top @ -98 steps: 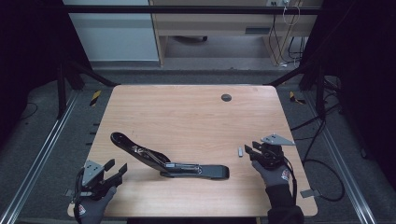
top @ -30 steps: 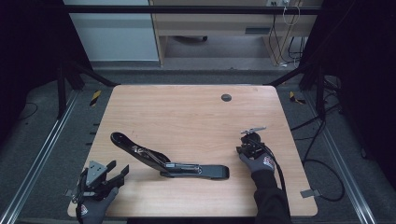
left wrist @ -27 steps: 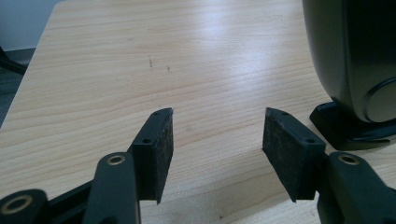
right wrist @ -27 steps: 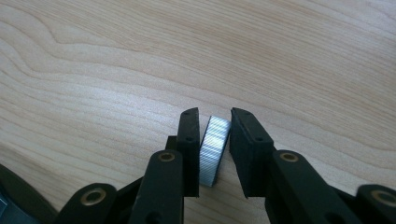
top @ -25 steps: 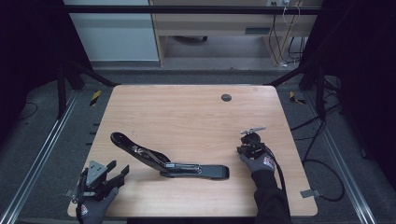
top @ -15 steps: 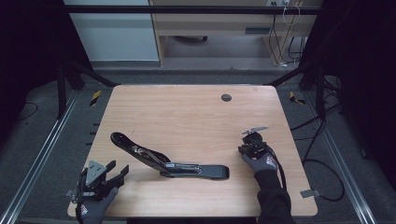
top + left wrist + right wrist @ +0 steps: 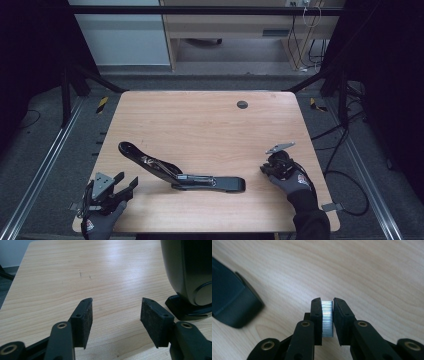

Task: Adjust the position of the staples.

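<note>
Jaws of my right gripper (image 7: 327, 305) have just been closing, and between their pads now sits a small silvery metal cylinder with a finely ribbed side (image 7: 327, 318), pinched just above the pale, wood-grained table (image 7: 200, 125). In the high view that right gripper (image 7: 274, 166) has pulled back a little toward the table's right edge since a second ago; the cylinder itself is too small to make out there. The long black, smooth, bent metal-and-plastic arm (image 7: 175, 172) lies where it lay, mid-table. My left gripper (image 7: 116, 310) has not stirred: its rough, felt-like pads stand wide apart over bare wood at the near left corner, with the arm's glossy black end (image 7: 190, 272) cut off at the frame's right.
</note>
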{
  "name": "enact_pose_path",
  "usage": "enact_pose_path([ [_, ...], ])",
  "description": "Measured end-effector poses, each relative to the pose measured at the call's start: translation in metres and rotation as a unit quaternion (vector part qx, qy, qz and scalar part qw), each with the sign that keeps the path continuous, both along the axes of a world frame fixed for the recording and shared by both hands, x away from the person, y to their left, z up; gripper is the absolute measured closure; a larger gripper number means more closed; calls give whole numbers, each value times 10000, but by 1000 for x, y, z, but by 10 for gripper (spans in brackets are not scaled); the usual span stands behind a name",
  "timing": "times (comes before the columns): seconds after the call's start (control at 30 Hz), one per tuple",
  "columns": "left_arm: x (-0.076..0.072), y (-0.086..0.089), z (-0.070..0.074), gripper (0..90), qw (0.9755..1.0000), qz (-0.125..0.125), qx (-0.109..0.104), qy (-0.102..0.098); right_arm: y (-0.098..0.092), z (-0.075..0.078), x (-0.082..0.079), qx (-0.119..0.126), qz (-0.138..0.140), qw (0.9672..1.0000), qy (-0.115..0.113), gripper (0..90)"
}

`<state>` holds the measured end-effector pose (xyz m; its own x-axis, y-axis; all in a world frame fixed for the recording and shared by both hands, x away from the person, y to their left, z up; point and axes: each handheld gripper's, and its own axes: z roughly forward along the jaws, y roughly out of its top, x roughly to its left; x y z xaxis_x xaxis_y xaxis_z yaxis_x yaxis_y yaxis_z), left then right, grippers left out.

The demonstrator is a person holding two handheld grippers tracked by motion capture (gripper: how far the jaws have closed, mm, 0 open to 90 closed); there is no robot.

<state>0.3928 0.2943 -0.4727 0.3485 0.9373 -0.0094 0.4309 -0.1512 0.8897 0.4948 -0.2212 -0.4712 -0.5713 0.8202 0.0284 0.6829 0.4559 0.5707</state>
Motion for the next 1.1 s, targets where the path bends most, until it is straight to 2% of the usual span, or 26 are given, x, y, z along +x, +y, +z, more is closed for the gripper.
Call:
enact_pose_path([
  [0.1,0,0,0,427,10000,4,7,1,-5,-4,-5,-5,151,9999,-38,782],
  [0.3,0,0,0,427,10000,-2,10,4,-6,-10,-7,27,143,9999,-10,781],
  [0.43,0,0,0,426,10000,1,-2,11,-6,-10,-8,31,134,9999,-15,780],
  [0.5,0,0,0,426,10000,6,-2,5,-6,-9,-8,-63,182,9998,-28,767],
  [0.67,0,0,-1,426,10000,9,-9,14,-7,-4,-10,22,97,9999,-62,736],
  [0.83,-1,0,-1,425,10000,-2,13,23,-7,4,-12,-204,87,9997,46,745],
  [0.93,-1,0,-1,425,10000,-1,12,26,-6,4,-11,-260,79,9996,91,746],
  [0.97,-1,0,-1,426,10000,4,-2,18,-3,2,-11,-306,15,9994,181,745],
  [1.1,-1,1,-1,426,10000,11,-3,16,0,-1,-8,-373,83,9990,238,745],
])
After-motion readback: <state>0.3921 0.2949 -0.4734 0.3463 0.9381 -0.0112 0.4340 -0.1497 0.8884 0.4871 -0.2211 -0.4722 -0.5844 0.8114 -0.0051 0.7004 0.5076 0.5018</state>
